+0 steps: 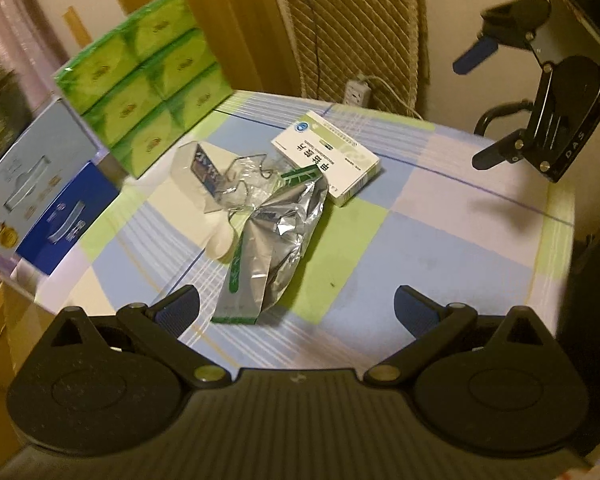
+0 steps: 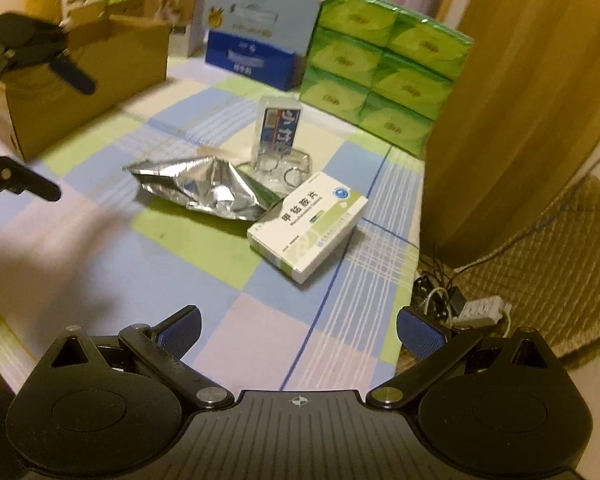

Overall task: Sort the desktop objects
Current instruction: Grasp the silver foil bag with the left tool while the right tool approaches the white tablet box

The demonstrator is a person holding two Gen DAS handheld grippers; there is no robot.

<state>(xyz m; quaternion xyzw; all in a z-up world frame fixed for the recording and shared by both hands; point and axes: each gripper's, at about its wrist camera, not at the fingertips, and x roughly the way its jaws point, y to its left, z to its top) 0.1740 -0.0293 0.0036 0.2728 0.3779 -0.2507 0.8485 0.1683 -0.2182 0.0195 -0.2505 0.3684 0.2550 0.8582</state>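
Observation:
A crumpled silver foil bag (image 1: 272, 248) (image 2: 204, 188) lies mid-table on the checked tablecloth (image 1: 440, 248) (image 2: 180, 252). One end touches a white and green medicine box (image 1: 328, 160) (image 2: 312, 228). Behind them sits a clear plastic pack with a blue card (image 1: 208, 168) (image 2: 278, 136). My left gripper (image 1: 296, 304) (image 2: 66, 136) is open and holds nothing, its fingers either side of the bag's near end. My right gripper (image 2: 300, 328) (image 1: 476, 108) hovers open over the table's edge, short of the medicine box.
A stack of green tissue packs (image 1: 148, 92) (image 2: 384, 76) and blue boxes (image 1: 48, 192) (image 2: 252, 40) line the table's far side. A cardboard box (image 2: 88, 76) stands at one end. Off the table's edge lie a power strip (image 2: 480, 308) and a woven cushion (image 2: 540, 248).

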